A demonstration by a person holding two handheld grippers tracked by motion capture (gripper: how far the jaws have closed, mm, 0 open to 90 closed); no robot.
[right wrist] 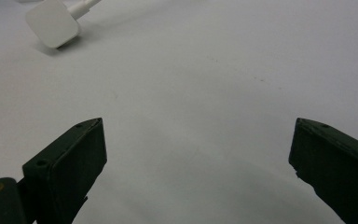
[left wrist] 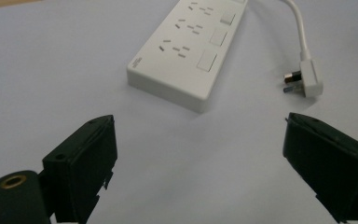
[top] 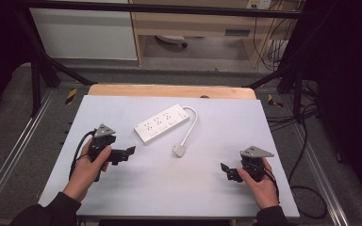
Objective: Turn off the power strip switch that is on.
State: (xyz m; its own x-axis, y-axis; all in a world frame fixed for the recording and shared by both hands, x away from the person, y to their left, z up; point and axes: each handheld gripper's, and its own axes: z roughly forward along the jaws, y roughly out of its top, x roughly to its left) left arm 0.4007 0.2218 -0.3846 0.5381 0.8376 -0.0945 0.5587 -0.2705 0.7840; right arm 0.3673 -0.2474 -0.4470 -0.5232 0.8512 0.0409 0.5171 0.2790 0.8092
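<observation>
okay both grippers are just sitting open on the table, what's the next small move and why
Probably ease the right gripper forward toward the plug. Its jaws stand wide apart with nothing between them, and the plug lies loose, apart from the power strip, nearer it than the left gripper.

High view: fixed above person's side, facing forward and down, far enough to take in whole table and floor beyond. Left gripper view: low, close to tabletop, facing along own wide-apart jaws toward power strip and plug, both near. Right gripper view: low, close, facing along own parted jaws across bare tabletop, plug at top left edge. Shared across all three: plug, tabletop.
</observation>
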